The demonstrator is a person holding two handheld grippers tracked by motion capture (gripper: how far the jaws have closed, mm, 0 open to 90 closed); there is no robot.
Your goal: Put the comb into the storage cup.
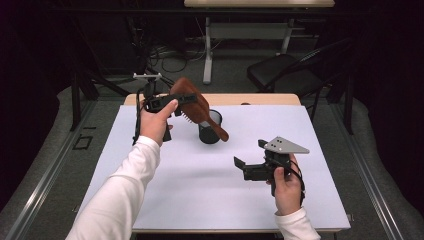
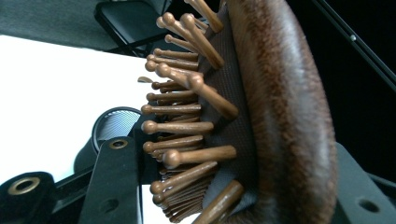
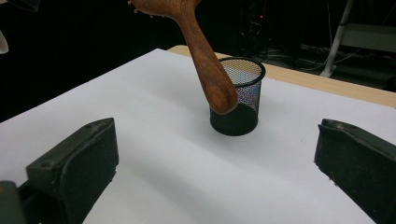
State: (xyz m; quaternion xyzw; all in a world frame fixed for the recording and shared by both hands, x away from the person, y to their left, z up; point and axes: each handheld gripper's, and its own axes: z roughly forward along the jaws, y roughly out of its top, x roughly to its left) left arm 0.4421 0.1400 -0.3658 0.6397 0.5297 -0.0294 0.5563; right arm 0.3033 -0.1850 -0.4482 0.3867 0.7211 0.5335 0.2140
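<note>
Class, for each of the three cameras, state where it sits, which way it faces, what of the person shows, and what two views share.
High view: above the table's near side, looking forward and down at the white table; both sleeved forearms, left gripper, right gripper.
Left gripper view: on the left gripper, facing the brown wooden paddle hairbrush clamped in its jaws.
Right gripper view: on the right gripper, jaws apart, facing the black mesh cup.
Shared: both gripper views show brush and cup.
</note>
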